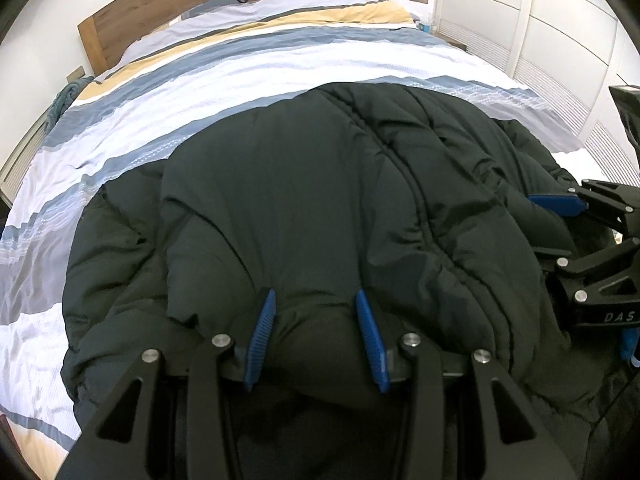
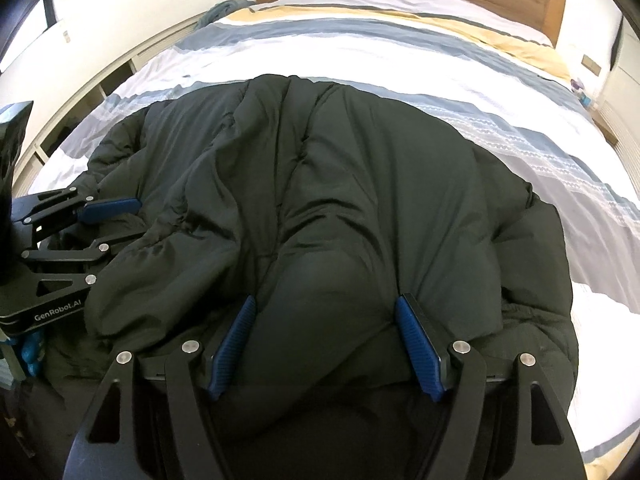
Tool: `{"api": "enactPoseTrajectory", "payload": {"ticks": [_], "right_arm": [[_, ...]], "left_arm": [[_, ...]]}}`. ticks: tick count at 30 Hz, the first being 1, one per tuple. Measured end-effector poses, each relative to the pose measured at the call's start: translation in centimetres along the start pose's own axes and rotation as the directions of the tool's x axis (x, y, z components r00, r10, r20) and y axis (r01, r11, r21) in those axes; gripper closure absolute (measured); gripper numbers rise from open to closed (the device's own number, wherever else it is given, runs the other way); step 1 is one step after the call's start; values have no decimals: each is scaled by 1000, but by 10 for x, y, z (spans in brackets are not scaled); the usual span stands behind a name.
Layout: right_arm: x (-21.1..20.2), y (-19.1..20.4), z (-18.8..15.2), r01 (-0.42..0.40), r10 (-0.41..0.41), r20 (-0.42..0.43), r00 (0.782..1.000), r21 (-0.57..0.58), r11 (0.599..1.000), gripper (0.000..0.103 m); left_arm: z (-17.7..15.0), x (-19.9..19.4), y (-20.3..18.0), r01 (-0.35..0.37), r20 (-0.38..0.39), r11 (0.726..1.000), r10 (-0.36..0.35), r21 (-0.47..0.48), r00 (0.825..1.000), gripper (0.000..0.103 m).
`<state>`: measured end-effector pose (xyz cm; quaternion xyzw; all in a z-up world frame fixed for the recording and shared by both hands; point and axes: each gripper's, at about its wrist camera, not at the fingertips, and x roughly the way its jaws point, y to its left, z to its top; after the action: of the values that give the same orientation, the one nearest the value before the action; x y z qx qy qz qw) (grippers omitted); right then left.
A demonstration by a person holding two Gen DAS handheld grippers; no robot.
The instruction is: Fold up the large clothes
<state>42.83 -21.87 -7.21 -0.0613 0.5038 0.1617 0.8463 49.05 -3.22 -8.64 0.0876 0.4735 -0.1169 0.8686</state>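
The dark puffer jacket (image 1: 320, 208) lay bunched on the striped bed (image 1: 200, 92). Each hand-held gripper — left (image 1: 316, 340), right (image 2: 326, 344) — was clamped on its puffy near edge, probably to lift both sides evenly for a fold.

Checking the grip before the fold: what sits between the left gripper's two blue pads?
A puffed bulge of the dark jacket fills the gap in the left gripper; the left wrist view shows it.

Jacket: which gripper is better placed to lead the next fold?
Left, probably: the left gripper pinches a tight bulge of the jacket edge; the right gripper jaws stand wider, its hold looks looser.
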Motion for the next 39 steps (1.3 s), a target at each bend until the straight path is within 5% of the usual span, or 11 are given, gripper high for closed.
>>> {"api": "enactPoseTrajectory", "payload": {"ticks": [16,29,39], "right_arm": [[-48,0,-2,20,-22,63,998,22,1000,31],[-19,-17,-21,45,-49,32,998,108,993,29],[-54,6,-31,130,-137,50,989,120,984,29]], "left_arm": [[3,-45,6,56,65,997,-53,-56,996,62],[-9,-4,-16,16,-10,1000,-16,-11,1000,62],[-30,-44,-2,60,36,996,-58,-73,998,62]]}}
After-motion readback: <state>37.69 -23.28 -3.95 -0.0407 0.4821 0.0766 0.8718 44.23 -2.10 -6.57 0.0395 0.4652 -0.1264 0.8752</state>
